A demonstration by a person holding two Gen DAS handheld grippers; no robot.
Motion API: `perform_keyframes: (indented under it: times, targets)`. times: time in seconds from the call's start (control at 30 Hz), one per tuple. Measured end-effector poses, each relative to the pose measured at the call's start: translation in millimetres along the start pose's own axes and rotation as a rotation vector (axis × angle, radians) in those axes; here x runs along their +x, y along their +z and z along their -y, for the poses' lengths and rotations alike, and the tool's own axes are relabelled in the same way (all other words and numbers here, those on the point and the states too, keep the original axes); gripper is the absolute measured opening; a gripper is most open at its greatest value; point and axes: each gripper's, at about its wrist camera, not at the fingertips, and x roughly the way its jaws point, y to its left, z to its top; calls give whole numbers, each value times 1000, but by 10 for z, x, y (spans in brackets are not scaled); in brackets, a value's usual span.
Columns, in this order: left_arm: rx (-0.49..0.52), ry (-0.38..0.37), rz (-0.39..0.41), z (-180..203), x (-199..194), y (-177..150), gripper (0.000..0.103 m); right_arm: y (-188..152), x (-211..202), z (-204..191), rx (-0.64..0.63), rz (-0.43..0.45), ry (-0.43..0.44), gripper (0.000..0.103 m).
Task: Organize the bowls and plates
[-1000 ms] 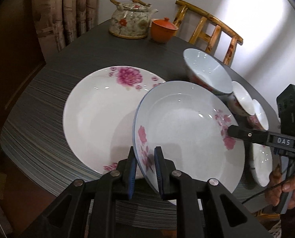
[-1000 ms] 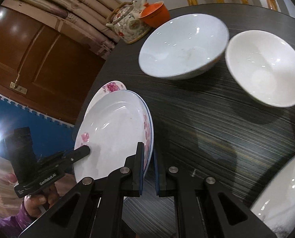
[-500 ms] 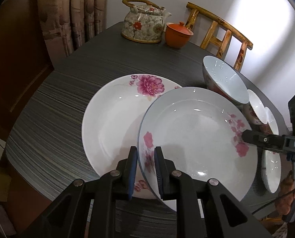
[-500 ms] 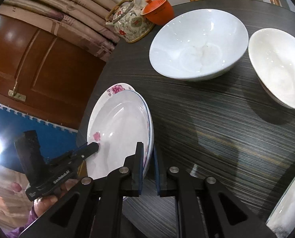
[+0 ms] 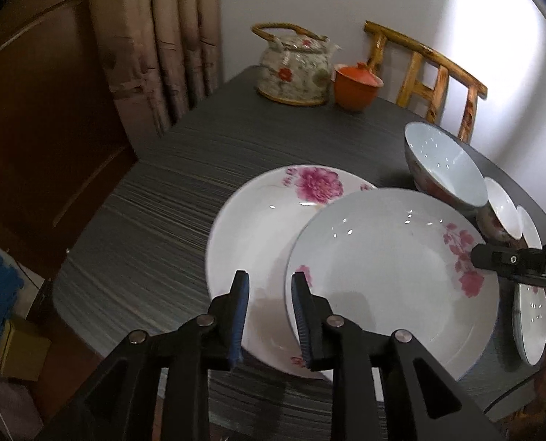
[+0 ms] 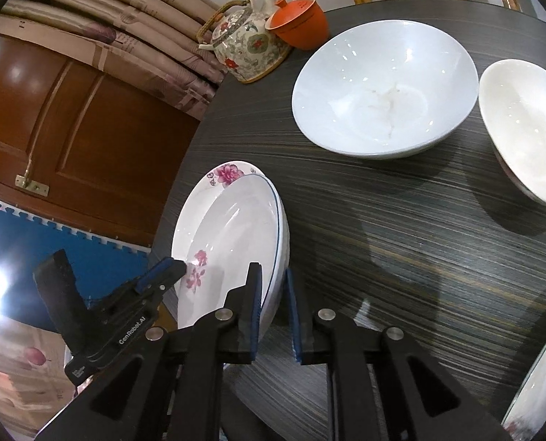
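A blue-rimmed floral plate (image 5: 390,268) lies overlapping a larger plate (image 5: 258,228) with a pink flower on the dark table (image 5: 170,198). My left gripper (image 5: 269,316) is open, its jaws spread beside the upper plate's near rim, no longer pinching it. My right gripper (image 6: 273,316) still straddles the upper plate's (image 6: 232,242) opposite rim, jaws slightly parted around the edge. The left gripper (image 6: 162,275) also shows in the right wrist view. A large white bowl (image 6: 383,88) and a smaller white bowl (image 6: 526,128) stand further back.
A floral teapot (image 5: 295,70) and an orange lidded cup (image 5: 355,86) stand at the table's far edge, with a wooden chair (image 5: 431,77) behind. Another small plate (image 5: 530,323) lies at the right. A curtain and brown door are at left.
The blue-rimmed plate has come down onto the larger plate. My left gripper has opened and let go of its rim. My right gripper's jaws have parted slightly.
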Motion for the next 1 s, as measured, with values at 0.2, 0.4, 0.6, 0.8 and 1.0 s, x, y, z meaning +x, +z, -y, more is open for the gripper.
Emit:
perform_keyframes:
  times: [0.2, 0.4, 0.6, 0.8, 1.0]
  targets:
    - [8, 32, 73, -94, -163, -37, 25, 23, 33, -39, 7, -1, 5, 16]
    - [7, 34, 75, -127, -138, -84, 25, 18, 125, -47, 27, -13, -4, 14]
    - [26, 33, 85, -107, -141, -106, 25, 3, 229, -93, 31, -20, -22, 14]
    - [35, 39, 90, -90, -126, -133, 26, 2, 277, -99, 43, -19, -12, 16]
    - [33, 46, 99, -94, -132, -139, 27, -2, 310, -125, 31, -21, -22, 16]
